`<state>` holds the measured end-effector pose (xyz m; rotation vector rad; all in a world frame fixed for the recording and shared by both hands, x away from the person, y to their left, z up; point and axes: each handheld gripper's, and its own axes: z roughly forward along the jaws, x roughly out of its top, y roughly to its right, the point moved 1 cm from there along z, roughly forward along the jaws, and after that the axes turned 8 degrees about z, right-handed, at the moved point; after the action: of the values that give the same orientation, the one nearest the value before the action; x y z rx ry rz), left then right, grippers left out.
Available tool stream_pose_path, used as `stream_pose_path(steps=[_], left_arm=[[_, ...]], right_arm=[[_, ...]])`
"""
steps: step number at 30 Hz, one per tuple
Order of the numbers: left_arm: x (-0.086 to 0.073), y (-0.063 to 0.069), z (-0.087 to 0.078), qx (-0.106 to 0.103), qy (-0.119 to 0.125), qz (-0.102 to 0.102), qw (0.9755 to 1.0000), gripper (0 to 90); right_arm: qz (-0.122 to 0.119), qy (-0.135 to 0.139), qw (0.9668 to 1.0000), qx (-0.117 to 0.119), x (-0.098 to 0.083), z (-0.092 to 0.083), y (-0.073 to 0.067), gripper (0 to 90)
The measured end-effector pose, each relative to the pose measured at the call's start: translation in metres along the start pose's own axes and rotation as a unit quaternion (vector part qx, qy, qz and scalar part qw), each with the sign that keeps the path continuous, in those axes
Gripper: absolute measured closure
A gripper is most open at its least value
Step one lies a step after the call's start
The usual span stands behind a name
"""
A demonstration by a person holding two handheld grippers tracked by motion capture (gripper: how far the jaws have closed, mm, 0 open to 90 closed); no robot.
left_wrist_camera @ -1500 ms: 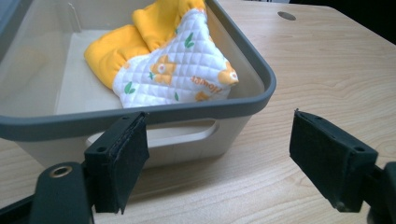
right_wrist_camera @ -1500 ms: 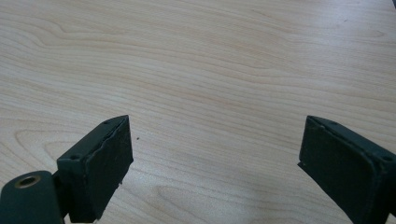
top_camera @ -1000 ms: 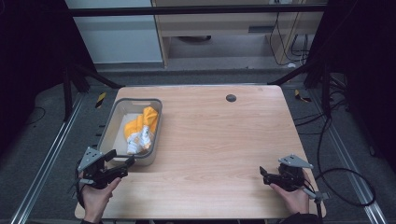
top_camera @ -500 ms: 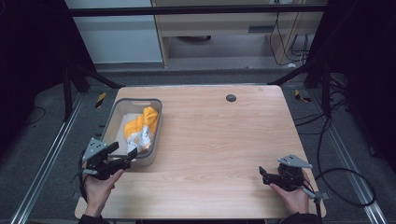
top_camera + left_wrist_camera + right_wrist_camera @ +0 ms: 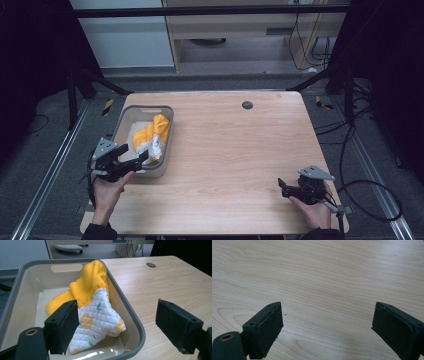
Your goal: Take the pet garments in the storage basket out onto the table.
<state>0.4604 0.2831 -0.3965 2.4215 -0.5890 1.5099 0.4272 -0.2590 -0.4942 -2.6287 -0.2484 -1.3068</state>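
Left gripper (image 5: 134, 161), jaws spread, straddles the grey plastic bin's (image 5: 165, 137) near rim at the tabletop's left edge. Inside: crumpled yellow-and-quilted cloth (image 5: 93, 305), long axis running front to back. Right gripper (image 5: 282, 186) released, near-right corner, over bare woodgrain.

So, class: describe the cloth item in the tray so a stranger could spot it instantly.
On the wooden table, look to the grey tray near the left edge. Inside lies a bunched cloth: plain yellow on one side, white quilted with orange flowers on the other, the one soft thing there.
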Motion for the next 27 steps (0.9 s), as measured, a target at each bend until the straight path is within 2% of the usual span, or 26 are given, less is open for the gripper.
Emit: stream_pose_path(steps=[11,27], left_arm=[[0.007,-0.006,0.01,-0.002,-0.006,-0.012,0.9999,18.6],[0.016,-0.011,0.031,0.003,-0.022,-0.013,0.9997,19.0]], right_arm=[[-0.003,-0.001,1.0,0.0,0.0,0.0,0.0,9.5],[-0.005,-0.005,1.0,-0.005,-0.001,0.001,0.0,9.5]])
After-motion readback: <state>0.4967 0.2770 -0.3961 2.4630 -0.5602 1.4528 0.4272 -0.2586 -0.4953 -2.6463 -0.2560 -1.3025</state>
